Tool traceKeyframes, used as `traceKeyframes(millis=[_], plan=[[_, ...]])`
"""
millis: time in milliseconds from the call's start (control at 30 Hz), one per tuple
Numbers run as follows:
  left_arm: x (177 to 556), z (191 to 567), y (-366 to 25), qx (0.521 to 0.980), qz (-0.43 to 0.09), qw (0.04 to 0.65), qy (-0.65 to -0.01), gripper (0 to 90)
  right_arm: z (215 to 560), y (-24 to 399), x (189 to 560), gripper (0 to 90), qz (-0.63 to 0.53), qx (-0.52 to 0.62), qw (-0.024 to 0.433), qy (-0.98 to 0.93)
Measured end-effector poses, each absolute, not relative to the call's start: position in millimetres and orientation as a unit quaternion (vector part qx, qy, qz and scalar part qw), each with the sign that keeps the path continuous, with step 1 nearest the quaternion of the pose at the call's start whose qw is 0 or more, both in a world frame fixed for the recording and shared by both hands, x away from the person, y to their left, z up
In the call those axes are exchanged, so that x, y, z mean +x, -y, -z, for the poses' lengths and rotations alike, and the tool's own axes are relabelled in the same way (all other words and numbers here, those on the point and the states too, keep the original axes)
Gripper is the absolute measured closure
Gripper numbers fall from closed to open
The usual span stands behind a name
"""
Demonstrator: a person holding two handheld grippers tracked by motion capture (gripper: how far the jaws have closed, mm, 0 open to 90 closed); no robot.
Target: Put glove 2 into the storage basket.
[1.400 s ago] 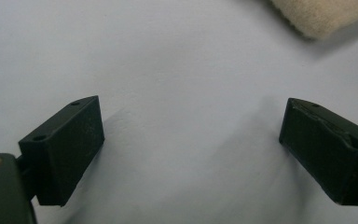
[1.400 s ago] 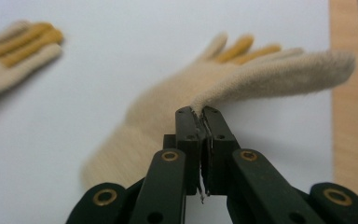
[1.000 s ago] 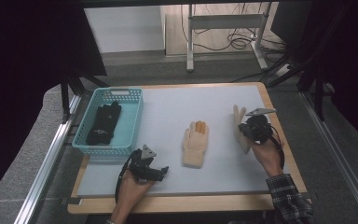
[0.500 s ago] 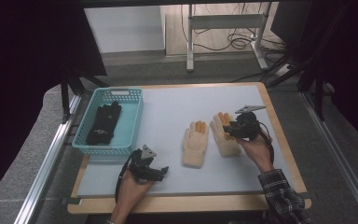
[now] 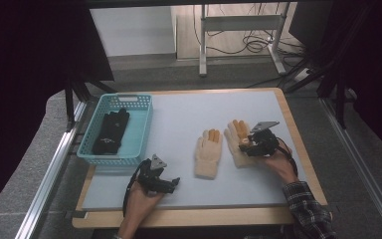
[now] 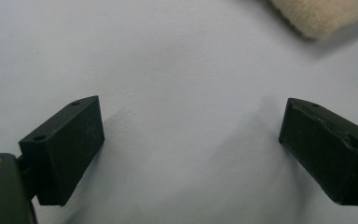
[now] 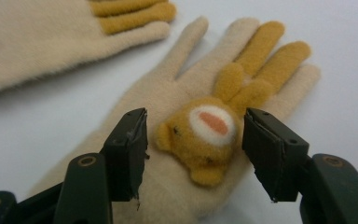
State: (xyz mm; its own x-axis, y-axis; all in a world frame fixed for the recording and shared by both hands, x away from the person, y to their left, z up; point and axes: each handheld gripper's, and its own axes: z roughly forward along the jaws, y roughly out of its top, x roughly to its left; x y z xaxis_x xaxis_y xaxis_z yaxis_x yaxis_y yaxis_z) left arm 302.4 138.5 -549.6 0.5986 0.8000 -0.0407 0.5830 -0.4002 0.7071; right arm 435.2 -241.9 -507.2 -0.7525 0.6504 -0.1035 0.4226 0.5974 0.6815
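Spreading across most of the high view, the pale table mat (image 5: 179,119) carries everything else. At its left edge sits a teal basket (image 5: 140,130) with a black glove (image 5: 110,131) lying inside, well apart from the work. Near the mat's middle lie two cream gloves with orange fingertips side by side: the left glove (image 5: 209,153) lies alone, and the right glove (image 5: 235,140) lies just beside it, partly covered by the right gripper (image 5: 245,145). In the right gripper view this glove (image 7: 177,140) lies flat, palm area up, with a small orange bear face (image 7: 200,135) sewn on it. The right gripper (image 7: 193,149) has just been opening; its jaws stand either side of the bear face, not pressing on it. The left gripper (image 5: 175,181) rests near the front edge, jaws wide apart over bare mat, nothing between them.
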Motion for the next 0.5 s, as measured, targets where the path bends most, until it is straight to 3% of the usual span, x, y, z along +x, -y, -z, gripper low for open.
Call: traceKeyframes(millis=[67, 267, 500], plan=[[302.3, 549.6, -138.5, 0.822, -0.155, 0.351, -0.42, 6.8, 514.3, 240.3, 440.8, 41.0, -0.314, 0.301, 0.177, -0.883], [302.4, 549.6, -138.6, 0.822, -0.154, 0.351, -0.42, 6.8, 516.1, 248.1, 440.7, 57.8, -0.344, 0.341, 0.151, -0.862], [302.4, 549.6, -138.5, 0.822, -0.154, 0.351, -0.42, 6.8, 503.3, 247.9, 429.5, 59.0, -0.361, 0.366, 0.156, -0.843]])
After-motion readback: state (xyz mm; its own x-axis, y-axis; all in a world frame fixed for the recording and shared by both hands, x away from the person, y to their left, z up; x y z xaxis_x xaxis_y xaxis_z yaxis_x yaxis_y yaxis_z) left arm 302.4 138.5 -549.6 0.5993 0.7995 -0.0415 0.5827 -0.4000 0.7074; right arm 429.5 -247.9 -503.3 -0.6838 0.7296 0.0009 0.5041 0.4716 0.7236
